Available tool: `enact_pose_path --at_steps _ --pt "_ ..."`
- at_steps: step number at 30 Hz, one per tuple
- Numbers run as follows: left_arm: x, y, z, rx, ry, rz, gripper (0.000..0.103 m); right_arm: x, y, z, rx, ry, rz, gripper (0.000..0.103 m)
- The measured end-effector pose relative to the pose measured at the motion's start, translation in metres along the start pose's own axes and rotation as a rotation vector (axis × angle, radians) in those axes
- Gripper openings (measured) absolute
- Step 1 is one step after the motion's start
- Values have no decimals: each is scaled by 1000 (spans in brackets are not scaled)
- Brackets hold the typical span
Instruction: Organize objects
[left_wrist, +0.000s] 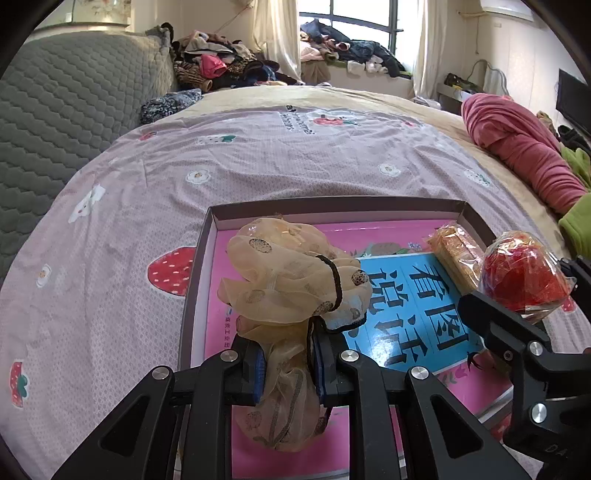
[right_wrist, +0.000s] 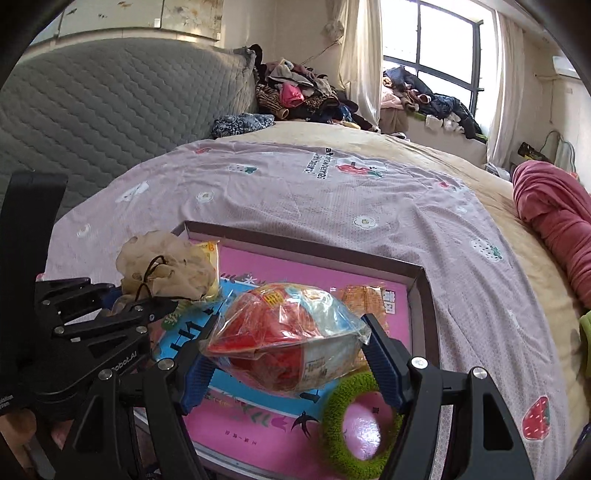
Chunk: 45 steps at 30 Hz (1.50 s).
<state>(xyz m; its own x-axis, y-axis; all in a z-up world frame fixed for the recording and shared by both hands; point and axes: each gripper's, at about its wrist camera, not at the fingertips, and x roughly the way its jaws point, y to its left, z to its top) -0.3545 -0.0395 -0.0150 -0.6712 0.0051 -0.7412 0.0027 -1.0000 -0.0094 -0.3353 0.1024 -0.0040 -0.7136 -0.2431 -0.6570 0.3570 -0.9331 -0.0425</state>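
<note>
A shallow dark box (left_wrist: 332, 202) with a pink and blue picture base lies on the bed; it also shows in the right wrist view (right_wrist: 421, 295). My left gripper (left_wrist: 288, 354) is shut on a beige spotted gauze scrunchie bundle (left_wrist: 291, 273) tied with a black band, held above the box's left part; the bundle also shows in the right wrist view (right_wrist: 166, 266). My right gripper (right_wrist: 291, 354) is shut on a clear bag of red snacks (right_wrist: 288, 339), held above the box; the bag also shows in the left wrist view (left_wrist: 521, 277).
An orange cracker packet (left_wrist: 456, 251) lies in the box's far right corner. A fuzzy green ring (right_wrist: 354, 421) lies in the box's near right part. A pink rolled blanket (left_wrist: 517, 147) lies at the right. A grey quilted headboard (left_wrist: 66, 118) stands at the left.
</note>
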Motion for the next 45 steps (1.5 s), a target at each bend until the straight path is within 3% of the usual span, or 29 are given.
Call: enact_pose_path --at_steps 18,22,33,40,45 --pt "13 13 -4 -24 44 1 24 30 11 -13 -57 111 -18 73" --pt "13 11 -4 -24 43 -3 25 40 13 -17 -80 148 -63 73" --pt "14 9 -4 -15 45 7 27 43 18 -18 -94 154 -68 73" --pt "16 11 -4 -16 55 8 32 45 21 -20 -119 162 -85 74" --pt "19 11 -6 -9 71 9 41 48 25 -21 -153 174 -112 74"
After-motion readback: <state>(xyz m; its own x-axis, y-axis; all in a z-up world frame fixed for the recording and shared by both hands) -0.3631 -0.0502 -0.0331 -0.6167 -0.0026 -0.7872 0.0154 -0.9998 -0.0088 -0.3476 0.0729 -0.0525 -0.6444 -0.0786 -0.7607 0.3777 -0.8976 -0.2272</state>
